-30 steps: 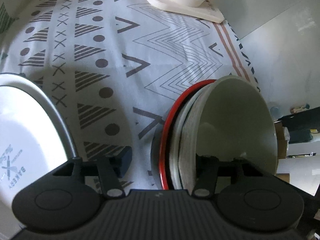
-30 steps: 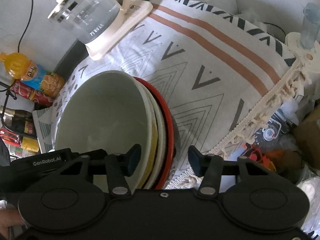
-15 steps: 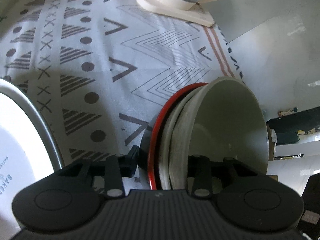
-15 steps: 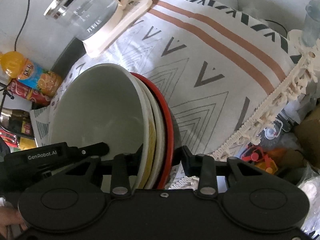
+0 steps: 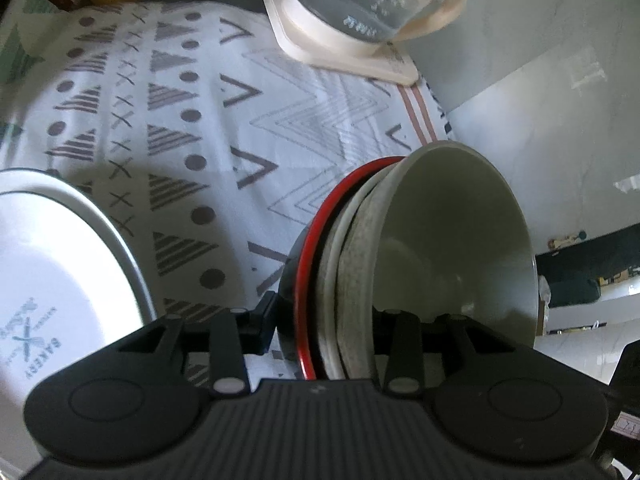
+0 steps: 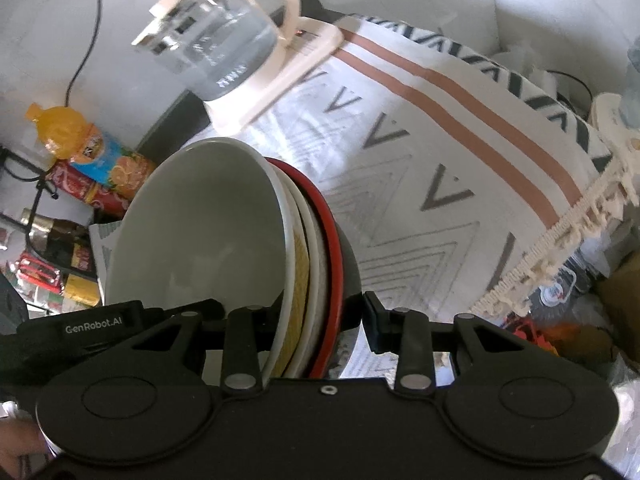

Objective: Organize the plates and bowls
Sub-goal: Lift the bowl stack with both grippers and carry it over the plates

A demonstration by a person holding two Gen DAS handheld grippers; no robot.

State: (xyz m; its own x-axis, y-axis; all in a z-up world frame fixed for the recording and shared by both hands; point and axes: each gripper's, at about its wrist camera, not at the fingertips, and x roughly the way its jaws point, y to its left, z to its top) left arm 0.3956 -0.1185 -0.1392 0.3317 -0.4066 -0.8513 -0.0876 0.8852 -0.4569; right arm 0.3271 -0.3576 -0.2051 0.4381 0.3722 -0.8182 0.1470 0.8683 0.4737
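1. Both jaws are clamped across the same stack of nested bowls (image 5: 400, 272), one finger inside the top bowl and one against the outer wall; the left gripper (image 5: 320, 324) sits at lower centre of its view, the right gripper (image 6: 316, 316) likewise.
2. Topmost is a glossy pale grey-white ceramic bowl (image 6: 200, 240) with a smooth, bare interior.
3. Under it show a speckled or yellowish rim (image 6: 301, 256), a cream rim, then a red-rimmed black bowl (image 5: 304, 280).
4. Seen on edge, the stack fills lower centre, over the white patterned tablecloth (image 5: 192, 120).
5. At lower left of the left view lies a white round plate with grey rim (image 5: 60, 264).
6. At upper centre stands a clear glass kettle on a cream base (image 6: 224, 44).
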